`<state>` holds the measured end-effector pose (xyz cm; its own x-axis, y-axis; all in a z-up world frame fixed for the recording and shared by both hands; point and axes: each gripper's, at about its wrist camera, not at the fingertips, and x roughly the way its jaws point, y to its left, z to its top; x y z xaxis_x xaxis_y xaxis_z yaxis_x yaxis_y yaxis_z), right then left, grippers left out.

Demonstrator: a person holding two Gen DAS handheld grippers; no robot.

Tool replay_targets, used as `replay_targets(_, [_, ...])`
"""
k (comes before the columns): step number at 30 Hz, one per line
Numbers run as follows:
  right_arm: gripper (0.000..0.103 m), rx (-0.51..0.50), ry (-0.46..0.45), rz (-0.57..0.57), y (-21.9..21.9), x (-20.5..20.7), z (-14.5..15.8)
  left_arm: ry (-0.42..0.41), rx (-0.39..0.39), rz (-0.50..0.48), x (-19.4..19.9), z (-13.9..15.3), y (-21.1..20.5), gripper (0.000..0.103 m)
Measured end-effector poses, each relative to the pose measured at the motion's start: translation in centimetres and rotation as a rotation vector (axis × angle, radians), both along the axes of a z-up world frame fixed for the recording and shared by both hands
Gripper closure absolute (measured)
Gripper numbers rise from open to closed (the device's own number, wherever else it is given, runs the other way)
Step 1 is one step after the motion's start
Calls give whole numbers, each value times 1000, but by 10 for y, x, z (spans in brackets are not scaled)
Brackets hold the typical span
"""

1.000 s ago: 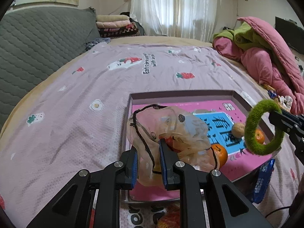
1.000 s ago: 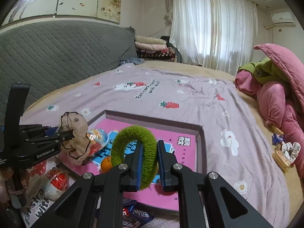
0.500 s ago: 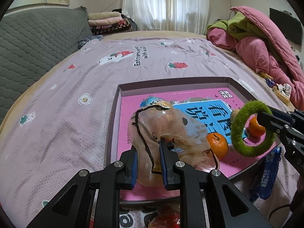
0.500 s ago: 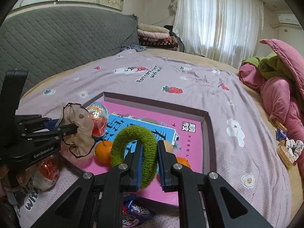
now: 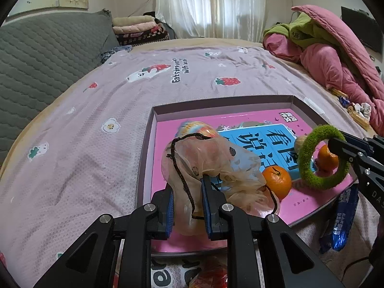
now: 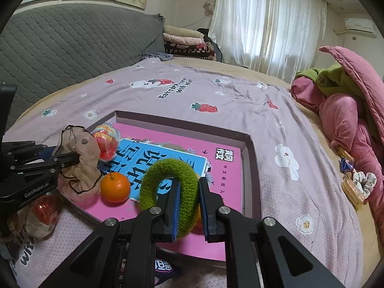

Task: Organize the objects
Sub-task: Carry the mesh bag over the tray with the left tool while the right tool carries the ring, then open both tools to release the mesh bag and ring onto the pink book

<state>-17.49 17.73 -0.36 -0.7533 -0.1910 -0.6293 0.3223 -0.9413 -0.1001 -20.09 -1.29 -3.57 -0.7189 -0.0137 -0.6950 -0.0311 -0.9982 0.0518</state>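
**Both grippers hold scrunchies over the box lid on the bed**

The left gripper (image 5: pixel 186 198) has its jaws closed on a sheer beige scrunchie (image 5: pixel 206 158) with dark dots and a black cord edging — the fabric is pinched between the blue pads and billows out beyond them, draping over the near left part of the shallow cardboard tray (image 5: pixel 147 153). The tray lies on the lilac strawberry-print bedsheet (image 5: pixel 96 124) and has a pink picture book (image 6: pixel 225 168) with a blue panel lying flat in it.

The right gripper (image 6: pixel 188 202) has its jaws closed on a fuzzy green scrunchie (image 6: pixel 168 168), which stands up as a ring between the pads above the near right part of the tray. Whether it touches the book cannot be told.

In the tray, a tangerine (image 6: pixel 115 187) sits near the front edge, just beside the beige scrunchie; a second tangerine (image 5: pixel 327 159) shows through the green ring in the left wrist view. A wrapped red-and-yellow toy ball (image 6: pixel 106 138) lies at the far left corner of the tray. A blue snack packet (image 5: pixel 342 218) lies on the sheet off the tray's near right edge — outside it. A pink quilt (image 6: pixel 345 120) is heaped at the far right of the bed.
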Motion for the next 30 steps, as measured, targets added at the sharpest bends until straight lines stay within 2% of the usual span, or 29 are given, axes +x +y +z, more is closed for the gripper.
replay_targets(14, [87,15,-35,-1,0,-2,-7,-20,-14,-24,3,-4,7,82])
replay_targets(19, [62,2,-49,-2,4,-1,-7,-56,7,-25,2,-4,5,77])
replay_targets(24, [52,-11,-41,-5,7,1,-3,-72,31,-28,5,0,3,60])
replay_targets(26, [52,-19,-40,-12,9,2,-2,-78,42,-30,7,1,2,59])
replay_targets(30, [51,-37,-33,-24,15,2,4,-103,62,-35,9,4,1,50])
